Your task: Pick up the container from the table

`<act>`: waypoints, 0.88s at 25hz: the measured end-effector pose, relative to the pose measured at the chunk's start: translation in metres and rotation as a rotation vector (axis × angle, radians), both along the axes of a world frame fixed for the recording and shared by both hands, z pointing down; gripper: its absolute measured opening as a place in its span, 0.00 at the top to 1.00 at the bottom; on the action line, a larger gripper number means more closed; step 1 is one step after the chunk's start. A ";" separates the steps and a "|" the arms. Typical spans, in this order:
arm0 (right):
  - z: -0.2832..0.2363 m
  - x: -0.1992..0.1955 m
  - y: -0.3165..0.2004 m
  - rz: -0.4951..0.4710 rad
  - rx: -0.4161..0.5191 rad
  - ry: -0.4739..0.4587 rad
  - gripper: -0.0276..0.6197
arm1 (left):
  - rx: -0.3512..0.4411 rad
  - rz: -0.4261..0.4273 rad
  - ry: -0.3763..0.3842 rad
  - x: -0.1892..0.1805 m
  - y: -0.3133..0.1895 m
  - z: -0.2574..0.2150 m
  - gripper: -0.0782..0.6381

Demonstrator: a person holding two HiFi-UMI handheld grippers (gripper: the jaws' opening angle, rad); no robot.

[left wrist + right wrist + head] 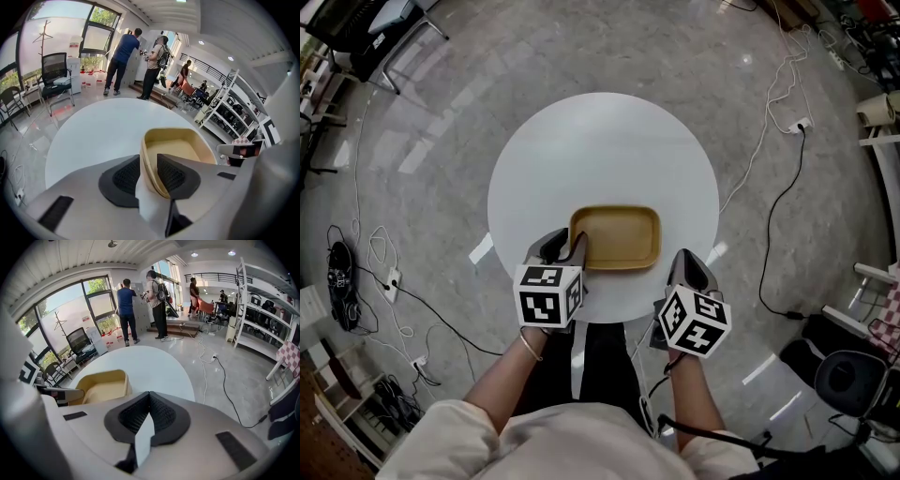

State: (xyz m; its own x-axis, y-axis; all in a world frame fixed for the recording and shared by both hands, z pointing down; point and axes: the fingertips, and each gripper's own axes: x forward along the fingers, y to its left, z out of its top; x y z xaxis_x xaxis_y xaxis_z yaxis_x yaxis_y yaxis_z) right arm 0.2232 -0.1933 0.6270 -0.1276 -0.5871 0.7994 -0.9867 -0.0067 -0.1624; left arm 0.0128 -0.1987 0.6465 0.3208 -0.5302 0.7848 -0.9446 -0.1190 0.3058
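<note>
A shallow tan container lies on the round white table, close to its near edge. My left gripper straddles the container's left end wall, one jaw outside and one inside. In the left gripper view the thin wall stands between the pads of the left gripper, and I see no squeeze on it. My right gripper hangs over the table's near right edge, apart from the container. In the right gripper view the right gripper has its pads meeting with nothing between them, and the container sits to the left.
Cables and power strips trail over the grey floor around the table. A black chair stands at the lower right. Several people stand far off by the windows, and metal shelves line the right wall.
</note>
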 end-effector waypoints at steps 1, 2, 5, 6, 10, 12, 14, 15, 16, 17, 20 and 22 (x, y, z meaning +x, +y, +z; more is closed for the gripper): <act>0.001 0.000 0.000 0.000 -0.001 0.000 0.92 | -0.001 -0.003 -0.001 0.000 0.000 0.000 0.72; 0.001 0.000 -0.001 0.001 -0.002 -0.001 0.92 | -0.002 -0.005 -0.002 -0.001 -0.001 0.001 0.73; 0.002 0.001 -0.002 0.002 -0.004 -0.002 0.92 | -0.005 -0.008 -0.004 -0.001 -0.002 0.000 0.74; 0.002 0.001 -0.002 0.003 -0.005 -0.002 0.92 | -0.006 -0.008 -0.004 -0.001 -0.002 0.000 0.75; 0.004 0.003 -0.003 0.006 -0.006 -0.002 0.92 | -0.011 -0.007 -0.009 -0.001 -0.002 0.001 0.76; 0.004 0.002 -0.003 0.008 -0.005 -0.002 0.92 | -0.015 -0.007 -0.013 -0.002 -0.001 0.002 0.77; 0.004 0.002 -0.003 0.010 -0.004 -0.002 0.92 | -0.017 -0.009 -0.015 -0.003 -0.001 0.002 0.78; 0.003 0.002 -0.002 0.011 -0.004 -0.002 0.92 | -0.017 -0.010 -0.015 -0.003 -0.001 0.001 0.78; 0.003 0.002 -0.002 0.012 -0.004 -0.002 0.92 | -0.017 -0.010 -0.016 -0.003 -0.001 0.001 0.78; 0.004 0.002 -0.002 0.014 -0.004 -0.002 0.92 | -0.017 -0.010 -0.017 -0.003 -0.001 0.001 0.78; 0.005 0.003 -0.001 0.019 -0.006 -0.002 0.92 | -0.020 -0.010 -0.024 -0.003 0.000 0.002 0.79; 0.005 0.003 0.000 0.021 -0.008 -0.003 0.92 | -0.024 -0.013 -0.032 -0.003 -0.001 0.002 0.80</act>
